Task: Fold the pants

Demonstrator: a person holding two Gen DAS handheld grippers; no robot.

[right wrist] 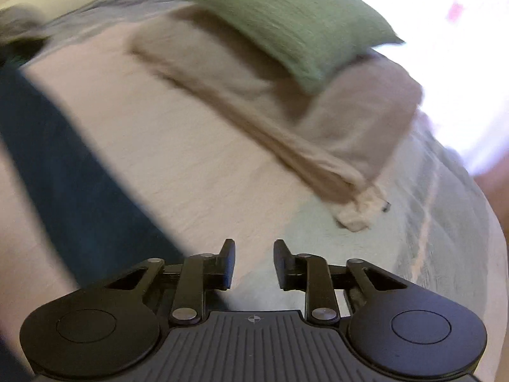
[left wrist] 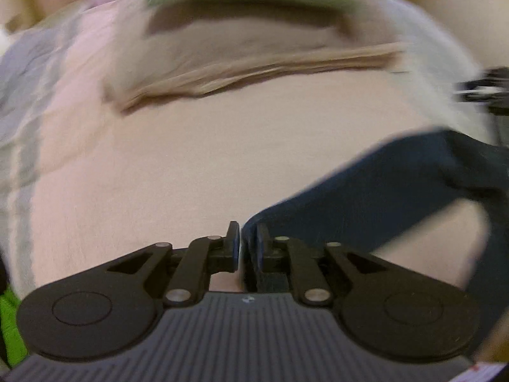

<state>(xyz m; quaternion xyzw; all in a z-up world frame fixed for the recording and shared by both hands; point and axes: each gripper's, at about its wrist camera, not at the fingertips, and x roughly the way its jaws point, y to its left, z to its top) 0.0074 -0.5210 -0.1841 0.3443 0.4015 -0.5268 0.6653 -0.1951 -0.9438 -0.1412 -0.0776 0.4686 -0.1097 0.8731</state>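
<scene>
L wrist view, bottom centre: left gripper fingers pinching an edge of the dark blue pants; cloth runs from the pinch up to the right edge of frame, lifted off the bed. R wrist view, bottom centre: right gripper fingers spread, nothing btwn them, pale sheet below; the pants show as a blue band across the left side of frame, beside the left finger, not gripped. Further back, mid-frame: folded beige blanket, green pillow on top, upper centre. Both views blurred.

Step, as I judge it: one-sided lift at the start of a fold. Next: R needs to get onto a matching edge and close, then both carry it over. Risk: cloth sags or twists w/ one hold.
</scene>
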